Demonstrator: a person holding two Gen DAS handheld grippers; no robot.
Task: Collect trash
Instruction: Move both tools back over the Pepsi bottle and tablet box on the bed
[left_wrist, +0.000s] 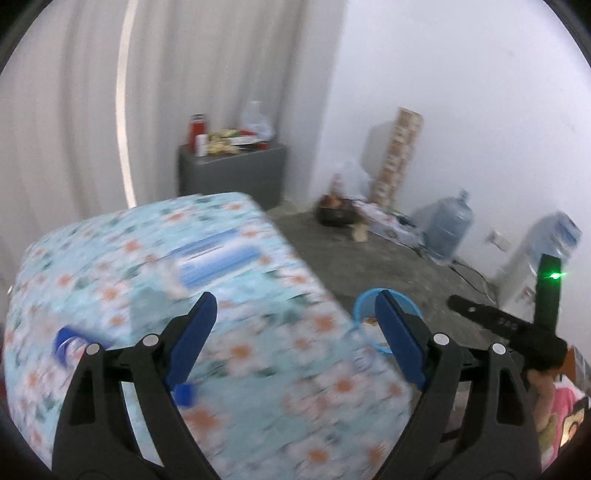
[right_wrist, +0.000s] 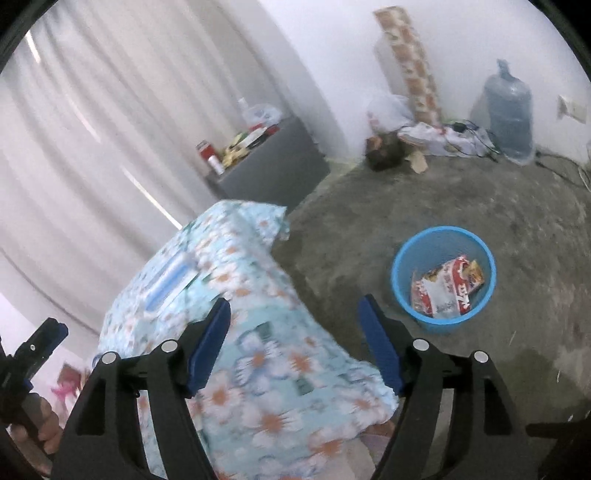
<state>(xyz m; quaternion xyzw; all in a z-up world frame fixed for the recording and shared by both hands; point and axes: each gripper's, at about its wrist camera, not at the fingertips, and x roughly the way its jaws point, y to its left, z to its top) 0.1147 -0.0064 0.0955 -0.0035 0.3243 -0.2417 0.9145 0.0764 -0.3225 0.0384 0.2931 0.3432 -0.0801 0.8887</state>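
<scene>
Left gripper spread, empty over floral tablecloth; right gripper likewise. Between pickups, judging: next grab crumpled tissue at 11 o'clock, drop in blue bin.

Each tool has black arms, silver rivets and blue finger pads.

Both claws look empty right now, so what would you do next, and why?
Probably lower the left gripper toward the crumpled white scrap on the flowered table. Both grippers are open and empty, while the blue bin already holds wrappers.
</scene>
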